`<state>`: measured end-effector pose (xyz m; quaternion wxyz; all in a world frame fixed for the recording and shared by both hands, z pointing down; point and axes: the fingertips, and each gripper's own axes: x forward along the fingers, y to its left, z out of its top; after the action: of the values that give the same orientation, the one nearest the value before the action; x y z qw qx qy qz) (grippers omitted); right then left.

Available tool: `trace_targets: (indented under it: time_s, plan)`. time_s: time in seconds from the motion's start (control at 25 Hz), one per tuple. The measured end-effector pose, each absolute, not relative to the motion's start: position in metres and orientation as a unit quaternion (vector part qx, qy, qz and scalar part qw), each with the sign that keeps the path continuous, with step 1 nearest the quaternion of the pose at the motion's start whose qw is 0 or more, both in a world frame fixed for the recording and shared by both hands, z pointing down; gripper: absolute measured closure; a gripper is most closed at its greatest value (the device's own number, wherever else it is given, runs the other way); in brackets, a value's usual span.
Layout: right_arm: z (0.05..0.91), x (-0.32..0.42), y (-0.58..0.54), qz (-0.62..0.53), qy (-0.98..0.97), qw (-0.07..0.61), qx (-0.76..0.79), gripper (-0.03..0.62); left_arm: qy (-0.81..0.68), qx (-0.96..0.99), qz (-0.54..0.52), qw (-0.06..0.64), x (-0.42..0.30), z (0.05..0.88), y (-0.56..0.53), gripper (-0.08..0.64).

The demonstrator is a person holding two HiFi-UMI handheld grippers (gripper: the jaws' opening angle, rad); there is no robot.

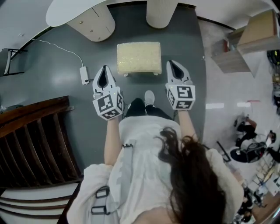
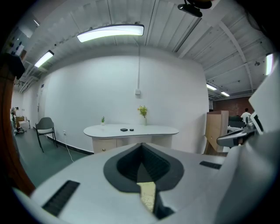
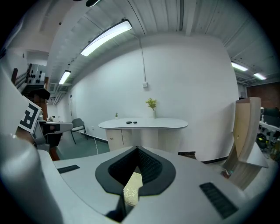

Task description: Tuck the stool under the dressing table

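Observation:
A cream padded stool (image 1: 138,57) stands on the dark grey floor in front of the white dressing table (image 1: 72,9). My left gripper (image 1: 104,72) hovers just left of the stool's near corner, shut and empty. My right gripper (image 1: 174,67) hovers just right of the stool, also shut and empty. In the left gripper view the table (image 2: 131,131) stands ahead against the white wall, and a sliver of the stool (image 2: 148,194) shows below the shut left gripper (image 2: 141,146). The right gripper view shows the same table (image 3: 144,124) and a strip of stool (image 3: 132,188) under the right gripper (image 3: 136,152).
A white power adapter (image 1: 84,75) with its cord lies on the floor left of the stool. A dark wooden slatted frame (image 1: 35,140) stands at the near left. A grey chair (image 2: 45,129) stands by the wall. Cardboard boxes (image 1: 251,33) sit at the right.

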<state>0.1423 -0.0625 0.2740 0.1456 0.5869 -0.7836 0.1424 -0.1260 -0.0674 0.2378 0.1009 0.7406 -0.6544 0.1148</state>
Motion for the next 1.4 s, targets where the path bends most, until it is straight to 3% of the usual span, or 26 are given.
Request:
trace_targets:
  time_s: [0.88,0.96,1.0,1.04,1.08,1.12,1.4]
  plan:
    - [0.267,0.136,-0.114,0.141,-0.771,0.139,0.606,0.589,-0.633,0.758,0.128,0.093,-0.135,0.239,-0.135,0.555]
    - [0.267,0.137,-0.113,0.151,-0.775,0.132,0.599,0.588,-0.618,0.77,0.124,0.098,-0.13,0.239,-0.136,0.499]
    - [0.268,0.136,-0.114,0.163,-0.778,0.126,0.593,0.545,-0.607,0.778,0.122,0.106,-0.127,0.24,-0.138,0.425]
    - [0.271,0.135,-0.116,0.176,-0.78,0.118,0.589,0.376,-0.596,0.785,0.121,0.117,-0.123,0.244,-0.14,0.355]
    - [0.274,0.134,-0.119,0.189,-0.779,0.11,0.588,0.28,-0.586,0.791,0.121,0.131,-0.12,0.25,-0.143,0.291]
    - [0.277,0.134,-0.121,0.198,-0.776,0.105,0.589,0.244,-0.578,0.794,0.123,0.145,-0.117,0.256,-0.145,0.244]
    - [0.294,0.129,-0.121,0.227,-0.769,0.123,0.584,0.219,-0.564,0.796,0.153,0.157,-0.111,0.274,-0.14,0.224]
